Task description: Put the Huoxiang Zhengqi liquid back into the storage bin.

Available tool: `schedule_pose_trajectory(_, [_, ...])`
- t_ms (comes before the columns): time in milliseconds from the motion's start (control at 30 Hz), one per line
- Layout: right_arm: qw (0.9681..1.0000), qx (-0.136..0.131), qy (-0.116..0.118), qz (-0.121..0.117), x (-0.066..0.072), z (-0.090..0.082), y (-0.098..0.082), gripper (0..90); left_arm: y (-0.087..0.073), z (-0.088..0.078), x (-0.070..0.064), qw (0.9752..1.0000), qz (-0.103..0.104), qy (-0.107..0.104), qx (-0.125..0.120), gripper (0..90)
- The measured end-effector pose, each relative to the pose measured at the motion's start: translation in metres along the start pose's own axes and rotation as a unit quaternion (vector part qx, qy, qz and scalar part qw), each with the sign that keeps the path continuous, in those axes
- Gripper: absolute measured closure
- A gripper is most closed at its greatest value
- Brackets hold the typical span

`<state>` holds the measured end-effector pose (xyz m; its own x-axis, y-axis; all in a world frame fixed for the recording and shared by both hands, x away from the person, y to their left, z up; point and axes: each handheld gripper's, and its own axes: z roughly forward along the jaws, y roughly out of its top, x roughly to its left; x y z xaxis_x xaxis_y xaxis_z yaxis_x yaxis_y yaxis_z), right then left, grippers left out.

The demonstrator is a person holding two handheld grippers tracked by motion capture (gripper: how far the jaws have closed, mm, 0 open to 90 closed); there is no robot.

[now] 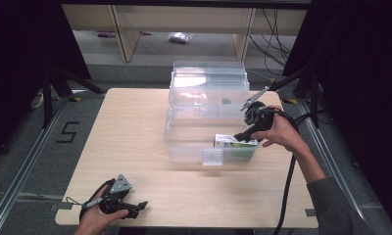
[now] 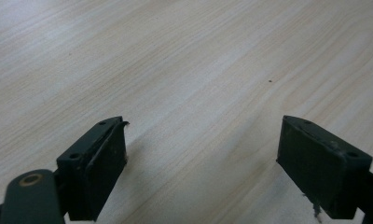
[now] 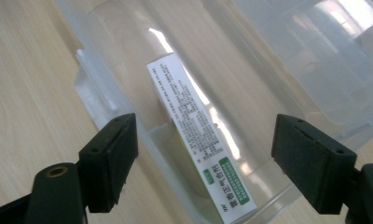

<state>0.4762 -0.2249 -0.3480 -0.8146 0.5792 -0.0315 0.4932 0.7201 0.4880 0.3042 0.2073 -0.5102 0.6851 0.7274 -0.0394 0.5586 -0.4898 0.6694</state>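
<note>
Pale wood grain covers the tabletop [image 1: 135, 147], which stands on a grey floor with dark curtains at both sides. At the near left corner the left hand-held gripper [image 1: 135, 208] is rested on the bare wood, its jaws spread wide with nothing between them, as is confirmed in the left gripper view, where plain wood is seen between the two black pads. Farther in, toward the right edge, a clear plastic bin [image 1: 184, 139] is placed, and its front right corner is occupied by a small white and green carton [image 1: 233, 143] standing on its long edge against the front wall. The right hand-held gripper [image 1: 248, 120] is held just above that corner, jaws parted and empty; in the right gripper view the carton [image 3: 198, 149] is seen below and between the two pads, inside the bin [image 3: 128, 56], and is not touched by either. The placing of the carton is judged to be done, since it lies in the bin and has been let go; what is left appears to be the withdrawal of the right hand. Behind the bin, at the far edge, a second clear container [image 1: 208, 81] is seen; a small dark object seems to lie inside it, too small to be identified.
</note>
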Motion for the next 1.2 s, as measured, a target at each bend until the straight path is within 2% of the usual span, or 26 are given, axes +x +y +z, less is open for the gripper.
schedule_pose_trajectory(67, [1.0,-0.006,-0.001,0.007,0.001,-0.001,-0.003,23.4,0.0,0.0,0.0,1.0,-0.001,0.0,0.0,15.0])
schedule_pose_trajectory(100, [0.9998,-0.017,-0.002,-0.002,0.0,0.0,-0.005,23.4,0.0,0.0,0.0,1.0,-0.001,0.0,0.0,15.0])
schedule_pose_trajectory(133, [0.9997,-0.021,0.0,0.011,0.001,-0.001,-0.007,23.4,0.0,0.0,0.0,1.0,0.0,0.0,0.0,15.0])
schedule_pose_trajectory(233, [0.9993,-0.037,-0.003,0.009,0.002,-0.003,-0.012,23.0,0.0,0.0,0.0,1.0,-0.001,0.0,0.0,15.1])
schedule_pose_trajectory(267, [0.9991,-0.038,-0.001,0.021,0.004,-0.003,-0.014,22.9,0.0,0.0,0.0,1.0,-0.001,0.0,-0.001,15.1])
schedule_pose_trajectory(300, [0.9987,-0.051,-0.006,0.008,0.003,-0.003,-0.015,23.3,0.0,0.0,0.0,1.0,-0.001,-0.001,0.0,15.0])
schedule_pose_trajectory(333, [0.9983,-0.05,-0.013,0.027,0.008,-0.003,-0.017,23.2,0.0,0.0,-0.001,1.0,-0.002,-0.003,-0.001,15.0])
schedule_pose_trajectory(367, [0.9983,-0.053,-0.018,0.018,0.008,-0.003,-0.019,22.8,0.0,-0.001,0.0,1.0,0.003,-0.005,0.005,15.0])
schedule_pose_trajectory(400, [0.9985,-0.047,-0.011,0.025,0.01,-0.005,-0.019,22.9,0.0,0.0,0.0,1.0,0.002,-0.004,0.003,15.0])
schedule_pose_trajectory(467, [0.9978,-0.058,-0.013,0.03,0.013,-0.004,-0.023,22.6,0.0,0.0,0.0,1.0,0.002,-0.004,0.002,15.1])
schedule_pose_trajectory(633, [0.9975,-0.067,-0.011,0.022,0.016,-0.002,-0.029,22.6,0.0,0.0,-0.001,1.0,-0.001,-0.001,0.0,15.0])
schedule_pose_trajectory(667, [0.9977,-0.055,-0.003,0.041,0.02,-0.003,-0.029,22.7,0.0,0.0,0.0,1.0,0.001,-0.004,0.002,15.1])
schedule_pose_trajectory(700, [0.9971,-0.065,-0.009,0.038,0.02,-0.001,-0.031,22.6,0.0,0.0,0.0,1.0,0.002,-0.004,0.002,15.1])
schedule_pose_trajectory(733, [0.9978,-0.06,-0.007,0.027,0.019,-0.001,-0.032,22.5,0.0,0.0,0.0,1.0,0.002,-0.005,0.004,15.0])
schedule_pose_trajectory(767, [0.9972,-0.067,-0.009,0.033,0.021,0.001,-0.033,22.5,0.0,0.0,0.0,1.0,0.002,-0.004,0.002,15.0])
schedule_pose_trajectory(800, [0.9973,-0.057,-0.007,0.046,0.022,-0.001,-0.033,22.5,0.0,0.0,0.0,1.0,0.002,-0.005,0.002,15.0])
schedule_pose_trajectory(833, [0.9977,-0.062,-0.005,0.026,0.02,0.001,-0.035,22.5,0.0,-0.001,-0.001,1.0,0.003,-0.004,0.002,15.1])
schedule_pose_trajectory(867, [0.9977,-0.063,-0.009,0.025,0.02,0.001,-0.036,22.5,0.0,-0.001,0.0,1.0,0.003,-0.004,0.002,15.0])
schedule_pose_trajectory(900, [0.997,-0.067,-0.007,0.037,0.023,0.003,-0.037,22.6,0.0,-0.001,0.0,1.0,0.002,-0.005,0.002,15.1])
schedule_pose_trajectory(1000, [0.9963,-0.072,-0.005,0.045,0.026,0.003,-0.04,22.3,0.0,0.0,-0.001,1.0,0.0,-0.004,0.001,15.0])
schedule_pose_trajectory(1033, [0.9961,-0.066,0.002,0.058,0.028,0.001,-0.041,22.2,0.0,0.0,0.0,1.0,0.0,0.002,0.004,15.0])
schedule_pose_trajectory(1067, [0.9961,-0.067,0.002,0.057,0.029,0.001,-0.042,22.2,0.0,0.001,0.0,1.0,0.0,0.001,0.002,15.1])
schedule_pose_trajectory(1100, [0.9961,-0.085,-0.004,0.023,0.025,0.005,-0.045,22.2,0.0,0.001,-0.001,1.0,0.001,0.001,0.003,15.0])
schedule_pose_trajectory(1133, [0.9962,-0.077,0.0,0.041,0.028,0.002,-0.046,22.1,0.0,0.001,-0.001,1.0,0.001,0.001,0.003,15.1])
schedule_pose_trajectory(1167, [0.9959,-0.086,-0.003,0.027,0.026,0.003,-0.047,21.8,0.0,0.0,-0.001,1.0,0.001,0.001,0.003,15.0])
schedule_pose_trajectory(1200, [0.9957,-0.087,-0.002,0.032,0.027,0.003,-0.049,21.6,0.0,0.0,0.0,1.0,0.001,0.001,0.003,15.0])
